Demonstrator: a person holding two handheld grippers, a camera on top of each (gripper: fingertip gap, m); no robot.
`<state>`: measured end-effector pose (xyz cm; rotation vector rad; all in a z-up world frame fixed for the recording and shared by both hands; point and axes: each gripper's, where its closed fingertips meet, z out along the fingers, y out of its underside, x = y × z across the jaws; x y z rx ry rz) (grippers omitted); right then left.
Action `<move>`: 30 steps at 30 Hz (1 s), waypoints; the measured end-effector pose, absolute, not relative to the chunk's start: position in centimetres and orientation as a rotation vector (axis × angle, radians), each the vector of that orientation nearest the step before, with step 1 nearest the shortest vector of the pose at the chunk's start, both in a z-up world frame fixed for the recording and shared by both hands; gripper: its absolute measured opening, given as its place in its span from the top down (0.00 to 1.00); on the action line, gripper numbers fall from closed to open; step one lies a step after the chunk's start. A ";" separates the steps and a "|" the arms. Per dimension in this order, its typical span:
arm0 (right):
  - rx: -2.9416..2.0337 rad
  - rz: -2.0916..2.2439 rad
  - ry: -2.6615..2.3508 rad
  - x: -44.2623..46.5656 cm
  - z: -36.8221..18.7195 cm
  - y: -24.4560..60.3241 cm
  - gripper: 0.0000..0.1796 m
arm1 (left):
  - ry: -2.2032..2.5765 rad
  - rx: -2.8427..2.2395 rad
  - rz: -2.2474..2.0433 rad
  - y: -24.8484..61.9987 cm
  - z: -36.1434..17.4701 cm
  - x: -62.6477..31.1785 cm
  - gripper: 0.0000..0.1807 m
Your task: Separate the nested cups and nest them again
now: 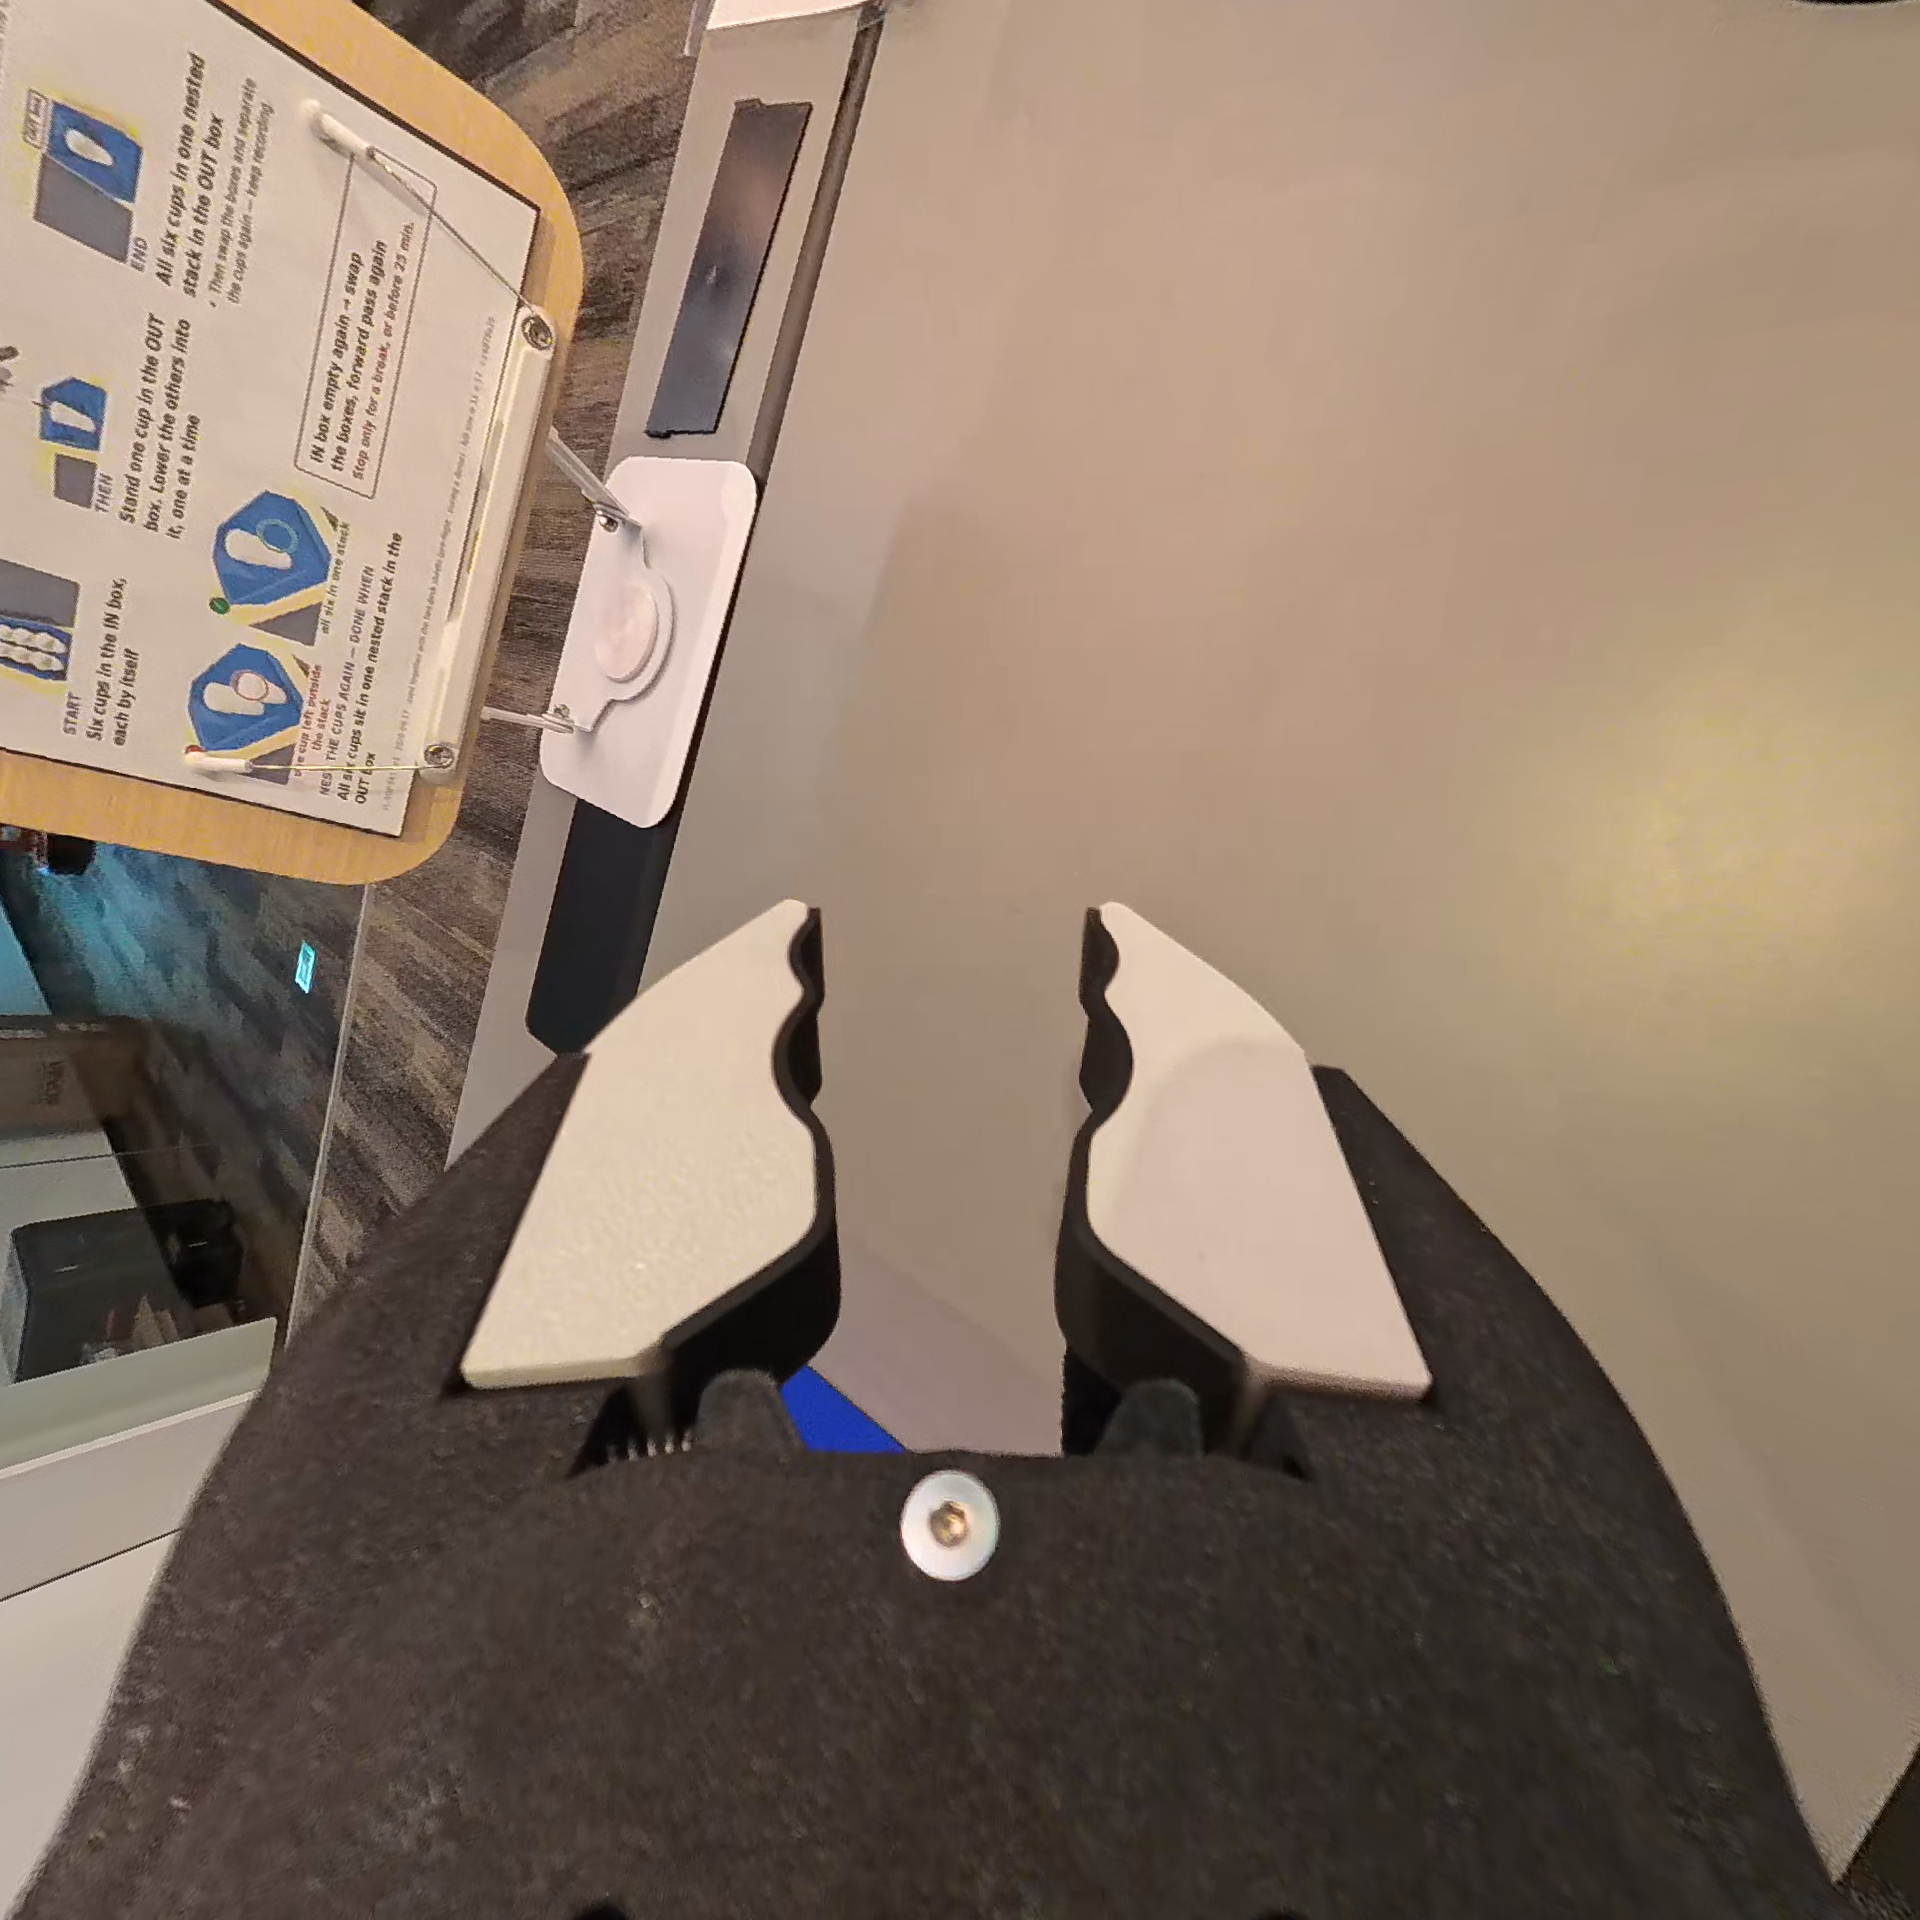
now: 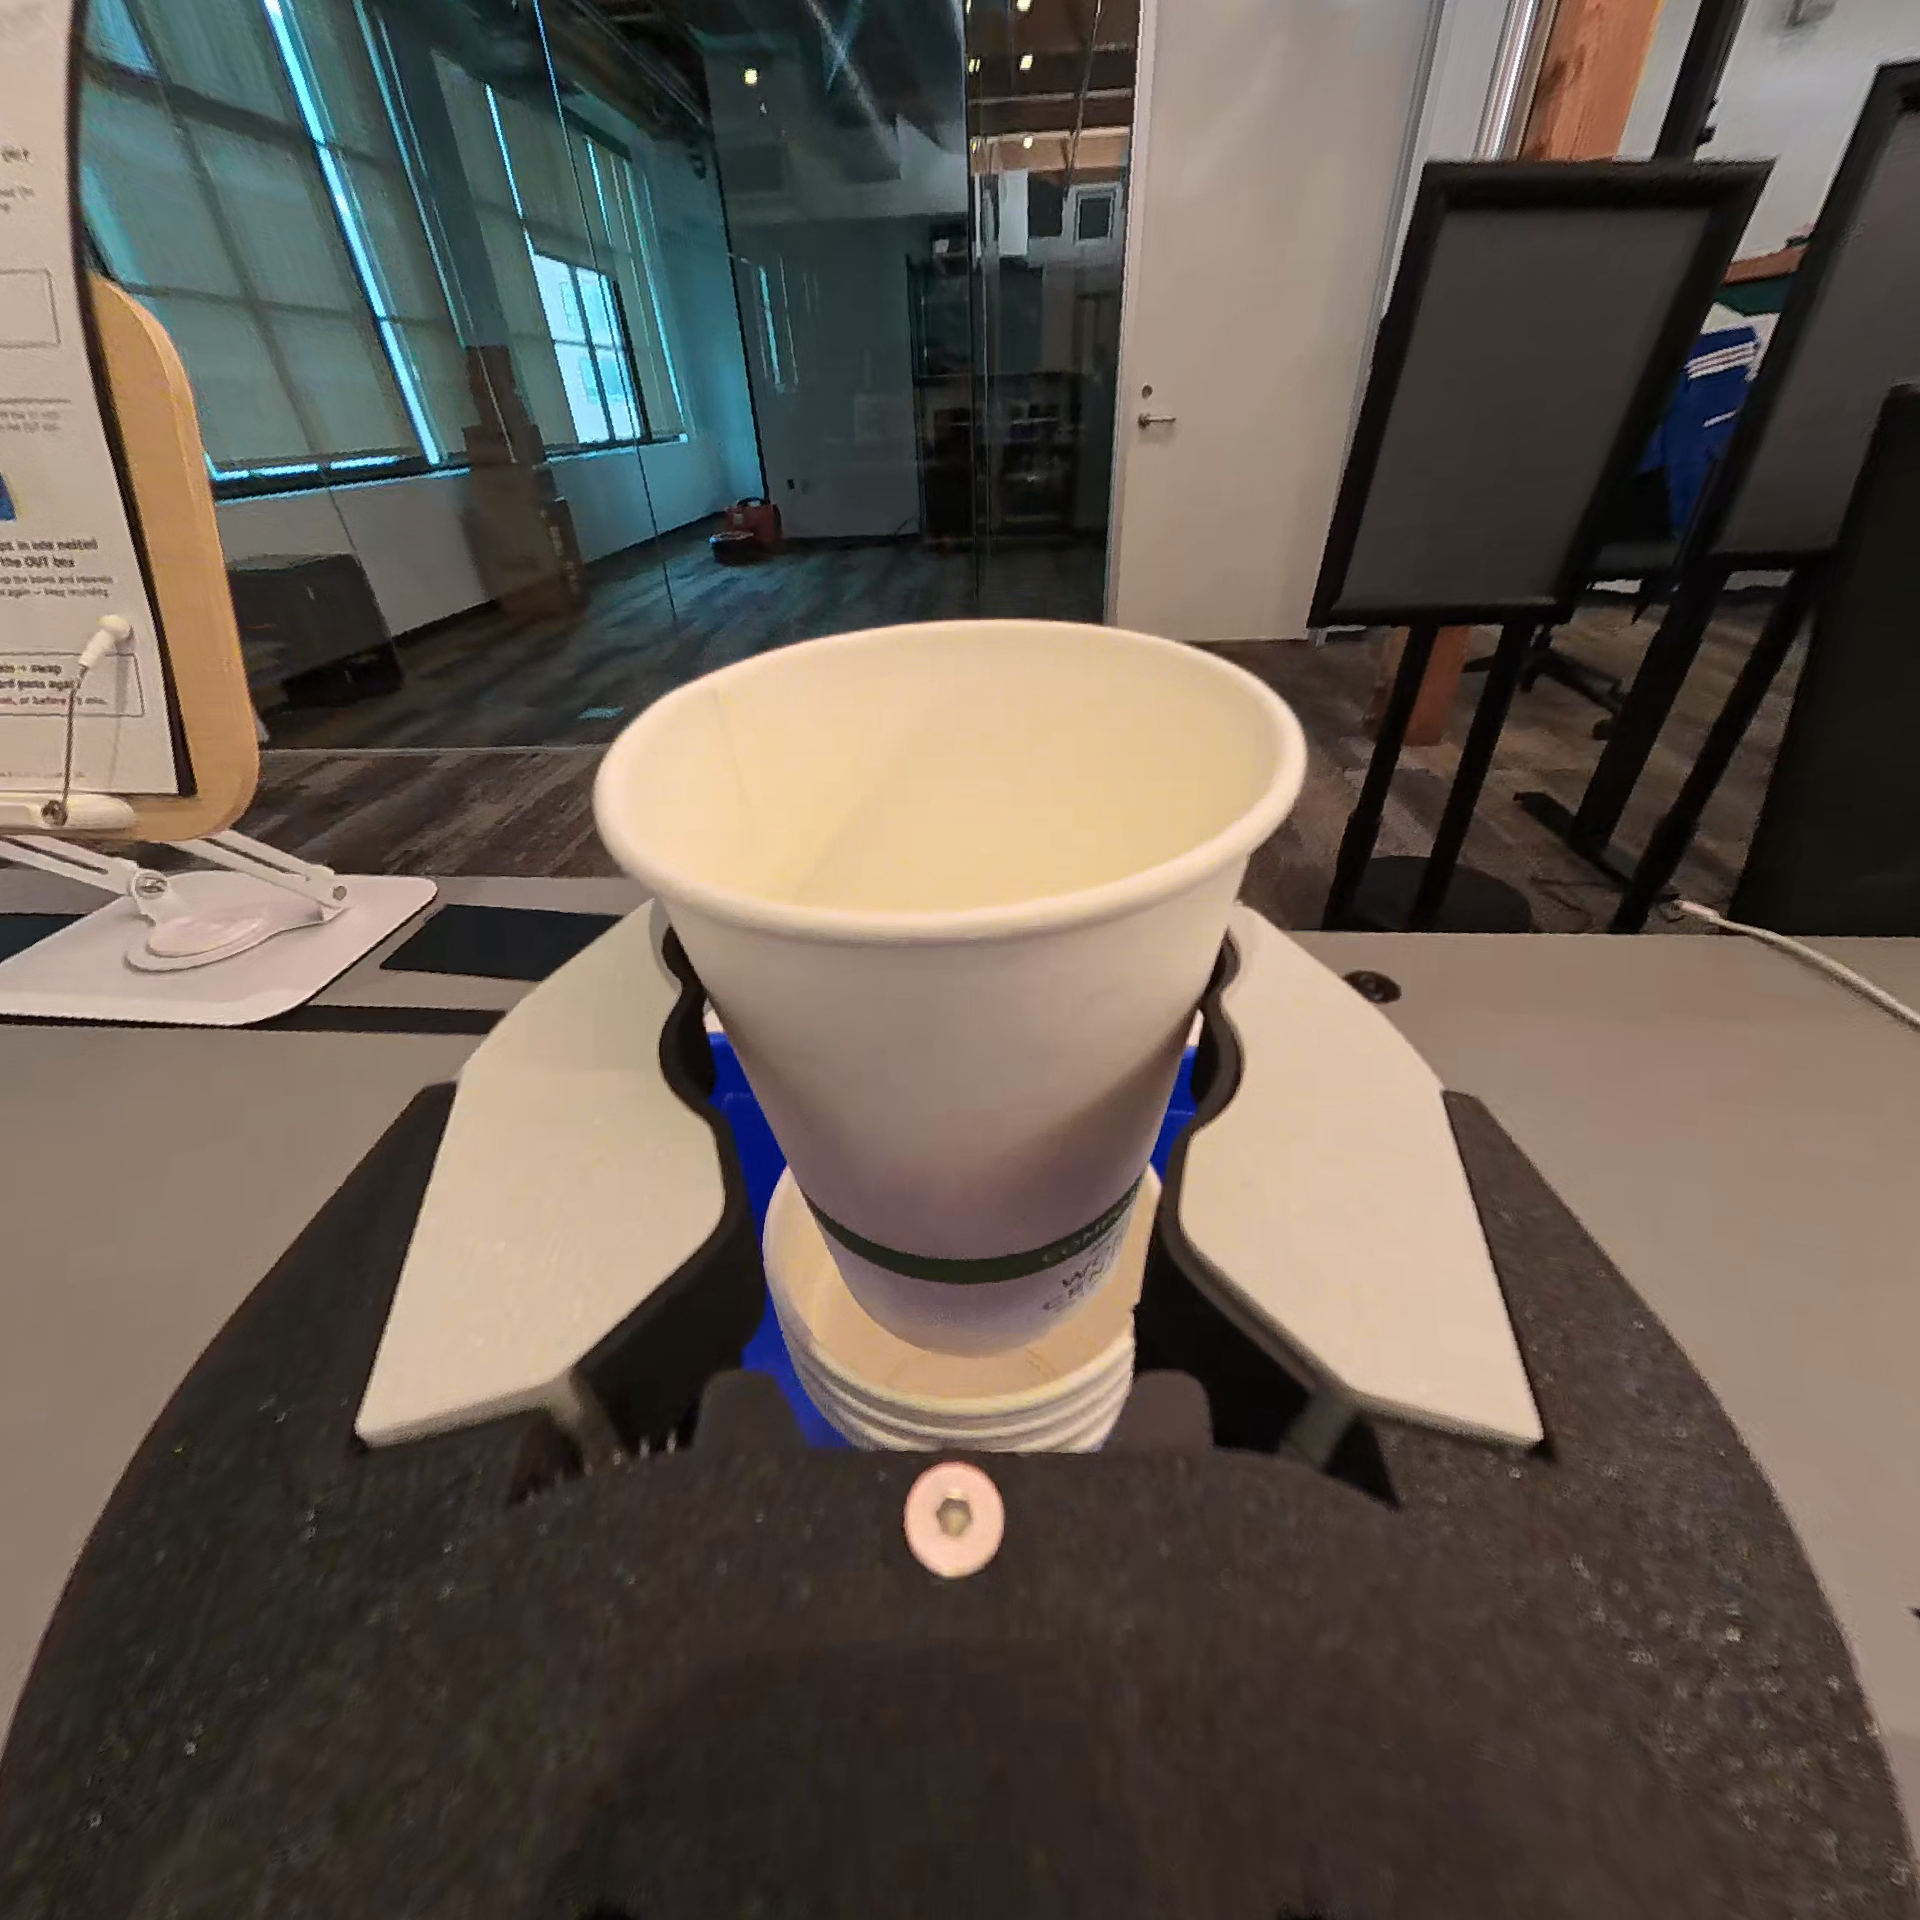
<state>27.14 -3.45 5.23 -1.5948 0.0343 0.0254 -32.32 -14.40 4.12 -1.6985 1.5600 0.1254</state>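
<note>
In the right wrist view my right gripper (image 2: 948,966) is shut on a white paper cup (image 2: 956,1039) with a dark green band near its base. It holds the cup upright by its sides. The cup's base hangs just inside the mouth of a nested stack of white cups (image 2: 956,1392) that stands in a blue box (image 2: 743,1101) below. In the left wrist view my left gripper (image 1: 951,925) is open and empty above the grey table (image 1: 1351,520). A corner of the blue box (image 1: 847,1418) shows under the jaws. No cup shows in that view.
A wooden board with an instruction sheet (image 1: 239,416) stands on a white stand (image 1: 655,644) at the table's far edge; it also shows at the left of the right wrist view (image 2: 114,582). Black sign easels (image 2: 1538,416) stand beyond the table on the right. A white cable (image 2: 1808,966) lies there.
</note>
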 end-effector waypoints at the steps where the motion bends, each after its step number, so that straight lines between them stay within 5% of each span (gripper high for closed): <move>1: -1.619 0.030 0.029 27.0 4.8 -3.2 0.50 | 1.563 -1.699 0.128 -14.4 4.0 -32.3 0.74; 16: -2.021 -0.019 -0.033 26.6 -0.2 -4.3 0.45 | 1.574 -1.731 0.173 -14.3 3.9 -33.2 0.75; 30: -1.785 -0.048 -0.205 21.2 9.1 -7.0 0.47 | 1.201 -2.094 0.514 -4.8 4.1 -53.4 0.74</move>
